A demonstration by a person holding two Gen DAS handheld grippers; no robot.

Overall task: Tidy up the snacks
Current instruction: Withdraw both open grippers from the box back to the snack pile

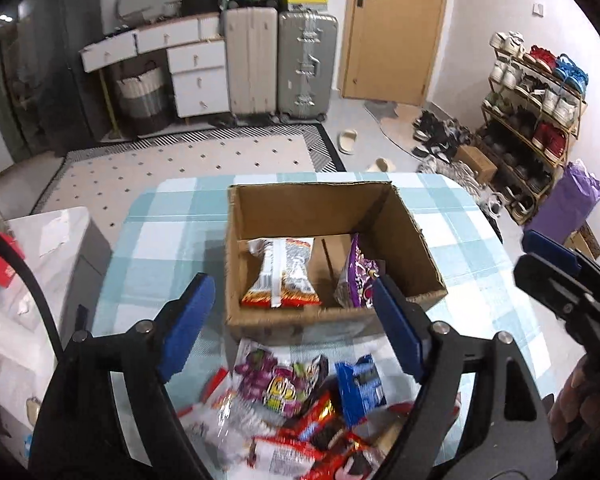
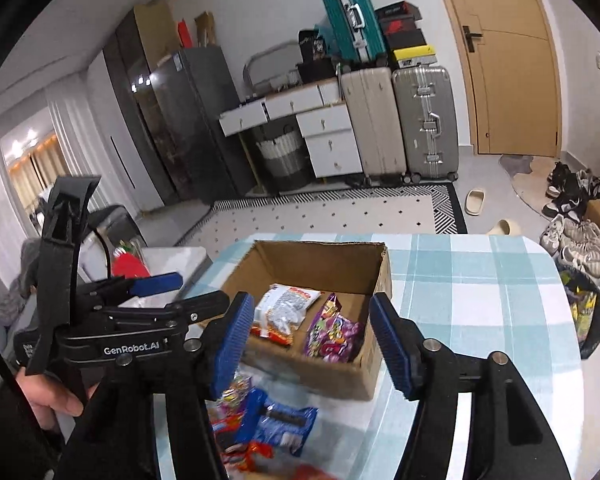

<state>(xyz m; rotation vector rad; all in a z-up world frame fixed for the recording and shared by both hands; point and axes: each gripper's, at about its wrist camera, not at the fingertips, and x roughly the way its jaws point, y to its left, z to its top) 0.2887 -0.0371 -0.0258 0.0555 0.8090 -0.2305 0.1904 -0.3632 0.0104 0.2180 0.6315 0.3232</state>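
Loose snack packets [image 1: 300,408] lie heaped just before the cardboard box [image 1: 332,208], directly under my left gripper [image 1: 288,324]; its jaws stand released, nothing between them. My right gripper [image 2: 312,344] is likewise released and empty, above the box's near wall. Inside the box, an orange-and-white packet [image 1: 280,272] and a purple packet [image 1: 356,276] lie apart, which suggests sorting by type. Box and heap rest on a teal-checked tablecloth [image 1: 460,216]; suitcases [image 1: 280,64] and a door [image 1: 396,24] stand beyond.

white walls, tan door [image 1: 394,28], patterned rug [image 1: 188,164] (suitcases [image 1: 280,64] beside white drawers [image 1: 198,74])
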